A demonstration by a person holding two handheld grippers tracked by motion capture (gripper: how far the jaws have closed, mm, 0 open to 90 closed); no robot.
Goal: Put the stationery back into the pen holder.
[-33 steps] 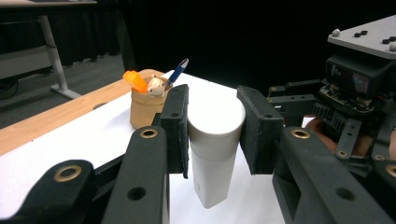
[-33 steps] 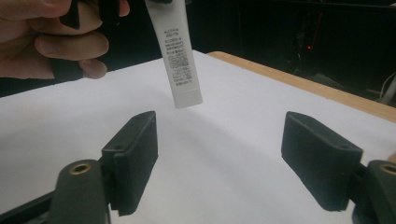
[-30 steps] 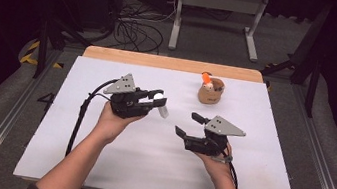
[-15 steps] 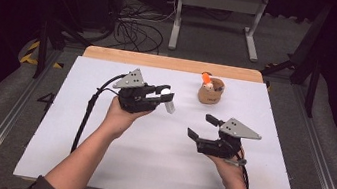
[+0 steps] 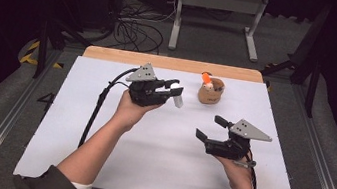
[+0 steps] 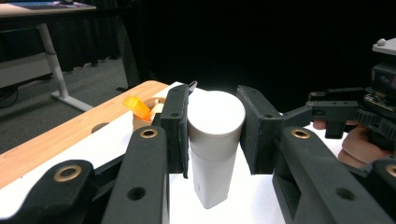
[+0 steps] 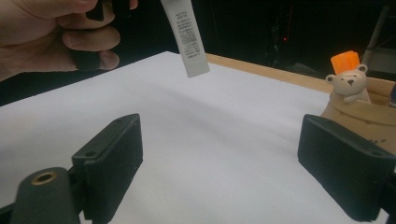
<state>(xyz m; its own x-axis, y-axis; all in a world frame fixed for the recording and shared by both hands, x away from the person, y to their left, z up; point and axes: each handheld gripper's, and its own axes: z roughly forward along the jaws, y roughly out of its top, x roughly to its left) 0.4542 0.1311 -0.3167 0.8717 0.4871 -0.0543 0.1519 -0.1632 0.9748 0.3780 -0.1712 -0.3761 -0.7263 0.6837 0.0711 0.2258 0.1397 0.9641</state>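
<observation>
White tube held up toward the holder, right fingers spread and empty

High view: the left gripper [image 5: 170, 88] clamps a small white plastic tube with a grey cap [image 5: 177, 97] above the white bench [image 5: 95, 164], near the tan bear-faced holder with an orange piece [image 5: 210, 90], likely its destination; the right gripper [image 5: 211, 128] waits lower down, well apart. Left gripper view: the fingers [image 6: 176, 126] press the cap [image 6: 215, 122] from both sides, the tube hanging down. Right gripper view: the right fingers [image 7: 112, 163] have just been opening with nothing between them; the tube [image 7: 186, 37] hangs ahead.
</observation>
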